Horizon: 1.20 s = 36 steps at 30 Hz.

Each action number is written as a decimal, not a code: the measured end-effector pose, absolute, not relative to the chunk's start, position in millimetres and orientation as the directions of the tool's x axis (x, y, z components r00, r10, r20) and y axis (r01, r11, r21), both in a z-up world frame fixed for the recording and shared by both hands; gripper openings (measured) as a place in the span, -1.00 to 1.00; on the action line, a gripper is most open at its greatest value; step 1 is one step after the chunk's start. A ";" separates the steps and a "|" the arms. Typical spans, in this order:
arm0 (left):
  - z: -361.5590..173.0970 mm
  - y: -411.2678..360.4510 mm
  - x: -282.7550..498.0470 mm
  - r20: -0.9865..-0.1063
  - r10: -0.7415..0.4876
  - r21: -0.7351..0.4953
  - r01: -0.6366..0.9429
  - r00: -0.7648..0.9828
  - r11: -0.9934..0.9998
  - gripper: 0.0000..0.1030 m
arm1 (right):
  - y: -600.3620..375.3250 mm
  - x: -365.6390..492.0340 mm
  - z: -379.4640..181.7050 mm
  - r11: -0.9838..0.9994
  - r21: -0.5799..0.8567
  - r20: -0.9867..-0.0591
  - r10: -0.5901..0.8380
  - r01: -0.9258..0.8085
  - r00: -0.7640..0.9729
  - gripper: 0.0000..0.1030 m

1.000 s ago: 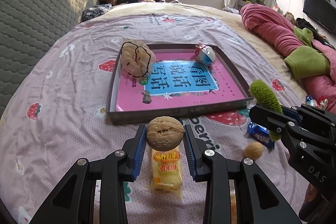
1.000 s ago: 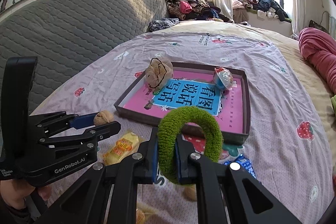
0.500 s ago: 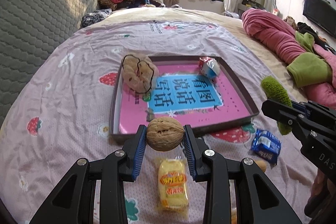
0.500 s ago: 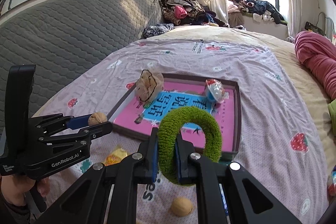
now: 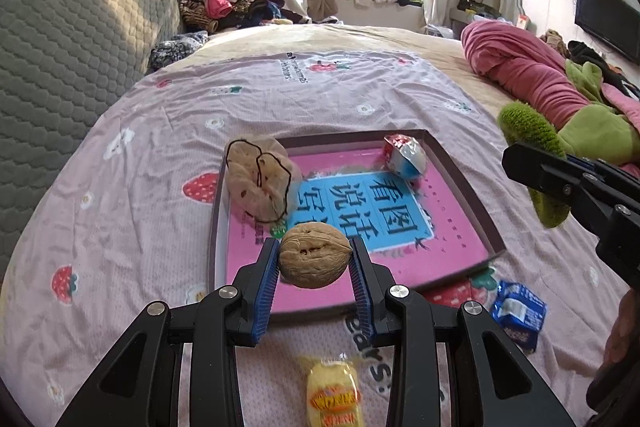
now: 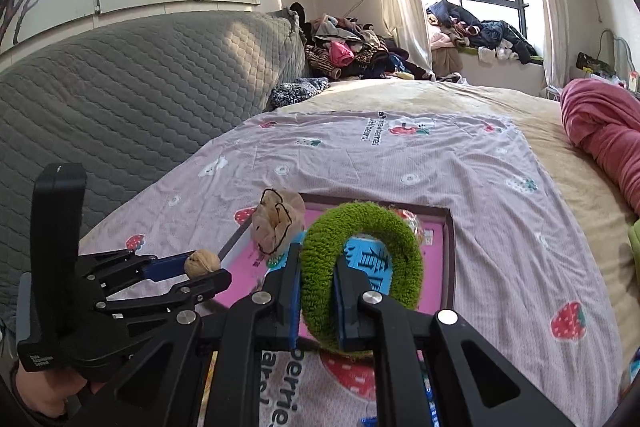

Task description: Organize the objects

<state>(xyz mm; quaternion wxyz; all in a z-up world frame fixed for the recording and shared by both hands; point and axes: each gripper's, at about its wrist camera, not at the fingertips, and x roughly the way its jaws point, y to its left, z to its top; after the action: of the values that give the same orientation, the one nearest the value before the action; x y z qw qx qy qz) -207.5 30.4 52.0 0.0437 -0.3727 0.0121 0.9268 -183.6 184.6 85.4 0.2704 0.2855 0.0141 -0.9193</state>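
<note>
My left gripper [image 5: 315,267] is shut on a walnut [image 5: 314,255] and holds it above the near edge of a shallow box lid with a pink and blue base [image 5: 460,183]. The walnut also shows in the right wrist view [image 6: 202,263]. My right gripper [image 6: 316,291] is shut on a green fuzzy ring [image 6: 360,279] and holds it above the lid's near right side; the ring shows in the left wrist view [image 5: 528,143]. In the lid lie a beige pouch [image 5: 260,183] and a foil-wrapped candy [image 5: 404,157].
On the strawberry-print bedspread [image 5: 120,227] near the lid lie a yellow snack pack [image 5: 334,391] and a blue snack pack [image 5: 518,313]. A grey quilted headboard [image 6: 140,99] stands to the left. A pink blanket roll [image 5: 524,71] lies to the right.
Both grippers rose and moved forward over the lid with their loads. The loose walnut on the bedspread has left both views.
</note>
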 end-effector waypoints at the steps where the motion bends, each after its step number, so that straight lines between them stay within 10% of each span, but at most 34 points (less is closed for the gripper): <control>1: 52.0 30.2 -211.1 -0.692 0.071 -0.010 -0.089 -0.719 -0.996 -0.31 | 182.6 -186.2 86.1 -0.853 0.123 -0.534 -0.488 0.508 -0.690 -0.74; 36: -4.2 19.2 -303.3 -0.742 0.034 0.006 -0.057 -0.669 -0.998 -0.31 | 163.6 -275.2 24.6 -0.876 0.080 -0.644 -0.410 0.476 -0.646 -0.74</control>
<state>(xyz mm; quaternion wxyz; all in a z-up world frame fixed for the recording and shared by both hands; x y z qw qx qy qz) -303.3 19.2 -4.2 0.0248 -0.4059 0.0142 0.9135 -275.2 163.6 24.6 0.2446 0.3425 0.0483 -0.9058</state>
